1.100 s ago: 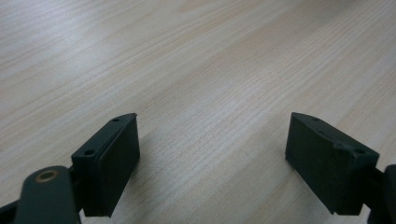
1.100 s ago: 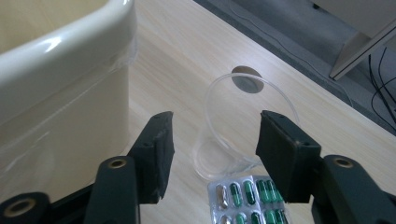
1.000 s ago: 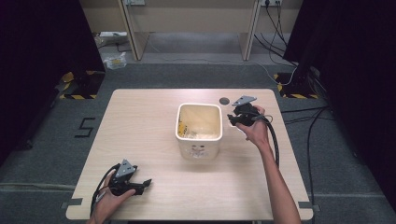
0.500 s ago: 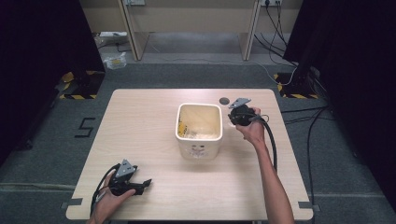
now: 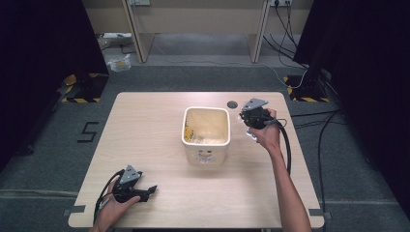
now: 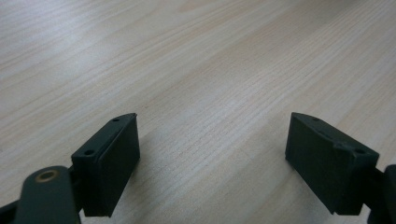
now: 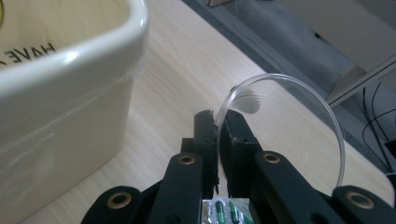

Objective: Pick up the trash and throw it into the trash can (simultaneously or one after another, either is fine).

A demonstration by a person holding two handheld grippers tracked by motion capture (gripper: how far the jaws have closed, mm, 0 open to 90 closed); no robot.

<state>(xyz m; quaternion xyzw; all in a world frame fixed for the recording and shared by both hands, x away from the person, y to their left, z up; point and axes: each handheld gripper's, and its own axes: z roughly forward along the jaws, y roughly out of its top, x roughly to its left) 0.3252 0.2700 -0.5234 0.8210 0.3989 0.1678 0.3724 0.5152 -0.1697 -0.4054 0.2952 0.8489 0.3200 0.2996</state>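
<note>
Right claw (image 7: 217, 135) pinches clear plastic lid (image 7: 289, 121) just beside cream tub (image 5: 206, 130) at surface (image 5: 145, 140) centre. Left claw (image 6: 212, 158) spread, low over bare light wood near front edge. Grey carpet floor (image 5: 203, 77), black curtains at sides.

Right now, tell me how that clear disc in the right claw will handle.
The clear disc looks thin and see-through, so probably light and easily cracked. The right claw pinches only its edge, so it may slip or pivot. Being round, it would likely roll if it landed on edge on the table.
</note>
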